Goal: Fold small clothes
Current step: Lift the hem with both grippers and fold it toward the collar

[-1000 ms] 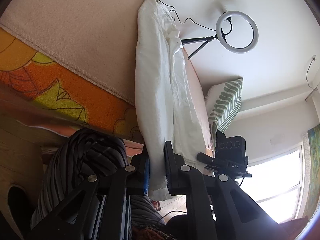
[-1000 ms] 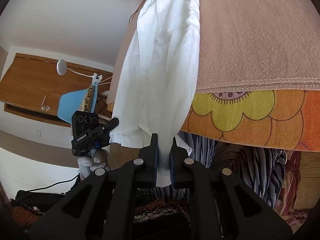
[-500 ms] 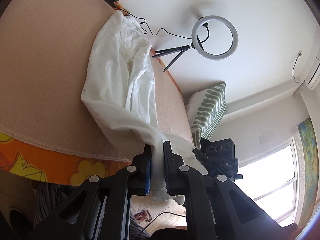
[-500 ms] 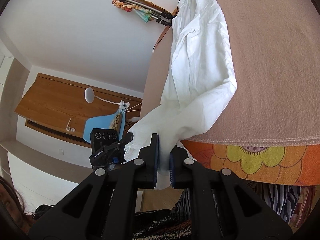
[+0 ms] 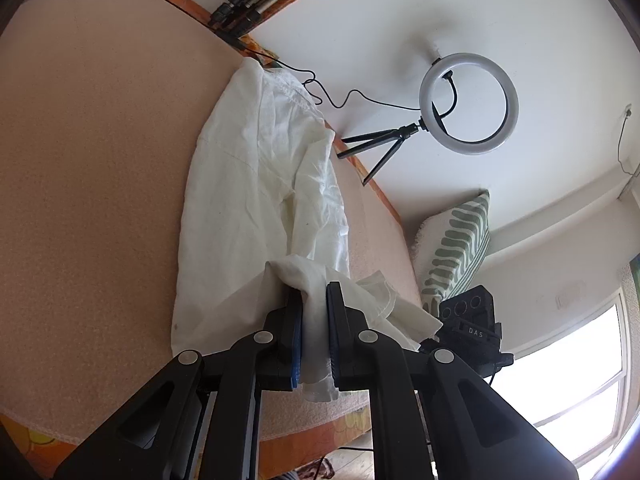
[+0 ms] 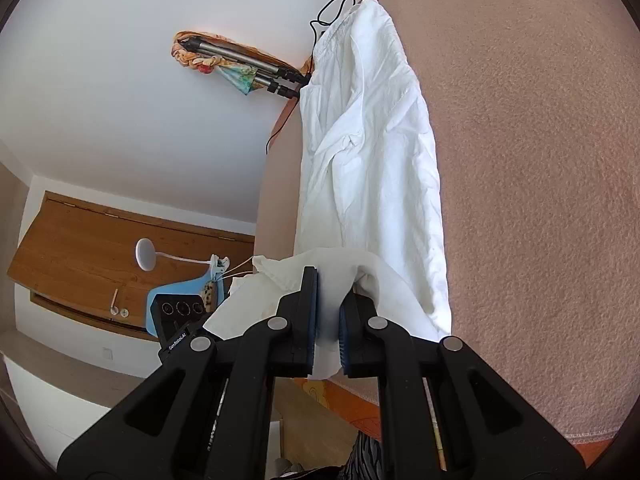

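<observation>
A wrinkled white cotton garment [image 5: 248, 208] lies lengthwise on the bed's pinkish-beige fleece blanket [image 5: 92, 168], running from the upper centre of the left wrist view down to the lower centre. Its near end is lifted off the blanket and bunched. The left tool [image 5: 314, 300] is clenched on a fold of that near end, white cloth pinched between its blue-padded fingers [image 5: 297, 332] and hanging out below them. In the right wrist view the right tool [image 6: 328, 280] is likewise clamped on the garment's near edge (the cloth drapes over both fingertips). The other tool's black camera block shows at each view's lower edge. A white ring light on a small black tripod [image 5: 468, 104] stands at the upper right of the left view, with a green-striped cushion [image 5: 456, 248] below it.
</observation>
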A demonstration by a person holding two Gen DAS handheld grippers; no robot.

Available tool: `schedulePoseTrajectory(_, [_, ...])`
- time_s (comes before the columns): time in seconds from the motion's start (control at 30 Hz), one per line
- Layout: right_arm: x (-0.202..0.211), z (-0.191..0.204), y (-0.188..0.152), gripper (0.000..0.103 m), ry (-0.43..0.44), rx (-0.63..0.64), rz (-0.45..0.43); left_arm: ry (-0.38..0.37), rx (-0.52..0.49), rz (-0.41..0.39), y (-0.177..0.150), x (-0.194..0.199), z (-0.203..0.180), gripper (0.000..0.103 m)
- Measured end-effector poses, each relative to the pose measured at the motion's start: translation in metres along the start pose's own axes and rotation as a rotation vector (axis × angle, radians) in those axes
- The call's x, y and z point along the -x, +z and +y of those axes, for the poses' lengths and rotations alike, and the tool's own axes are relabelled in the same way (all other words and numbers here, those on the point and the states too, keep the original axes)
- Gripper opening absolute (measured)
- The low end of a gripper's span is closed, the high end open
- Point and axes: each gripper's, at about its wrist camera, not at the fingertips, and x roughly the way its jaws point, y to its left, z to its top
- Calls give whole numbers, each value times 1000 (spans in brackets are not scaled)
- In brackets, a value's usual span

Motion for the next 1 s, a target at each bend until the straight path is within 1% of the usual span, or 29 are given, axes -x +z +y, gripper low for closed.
schedulePoseTrajectory(0.2, [-21,-11,19,11,-76,-48,6,73,10,5,14,-22,13,9])
schedulePoseTrajectory(0.37, [-33,-19,33,13,-86,-80,59,114,12,10,18,-31,20,10])
schedulePoseTrajectory(0.47, [-32,-14,37,14,-86,-65,81,135,-8,17,20,-34,16,11])
schedulePoseTrajectory(0.53, [-31,-8,39,22,-88,-49,86,140,-14,25,22,-34,14,16])
schedulePoseTrajectory(0.57, [-30,-5,41,36,-82,-47,87,140,-13,26,23,-34,13,18])
schedulePoseTrajectory(0.6, [-27,-3,41,52,-69,-47,83,141,-9,24,24,-34,12,22])
schedulePoseTrajectory(0.63, [-24,-1,42,58,-53,-49,73,139,-3,21,26,-33,12,24])
schedulePoseTrajectory(0.67, [-20,2,44,67,-35,-50,60,137,4,20,27,-32,12,24])
schedulePoseTrajectory(0.7, [-16,4,45,69,-16,-46,49,138,15,23,28,-32,12,24])
schedulePoseTrajectory(0.77, [-8,10,47,69,18,-34,38,129,39,32,31,-31,14,25])
schedulePoseTrajectory(0.8, [-4,14,47,69,33,-25,36,118,49,32,32,-29,15,27])
schedulePoseTrajectory(0.83, [1,19,47,69,44,-9,31,104,55,27,34,-27,16,32])
schedulePoseTrajectory(0.87, [7,25,46,69,45,16,29,95,57,17,35,-24,15,34])
schedulePoseTrajectory(0.9, [11,31,44,69,37,44,26,92,54,8,36,-22,15,40])
schedulePoseTrajectory(0.93, [15,39,40,69,22,80,24,93,51,3,38,-20,14,43])
schedulePoseTrajectory(1.0, [22,55,30,69,-16,170,27,92,58,-6,41,-17,14,45])
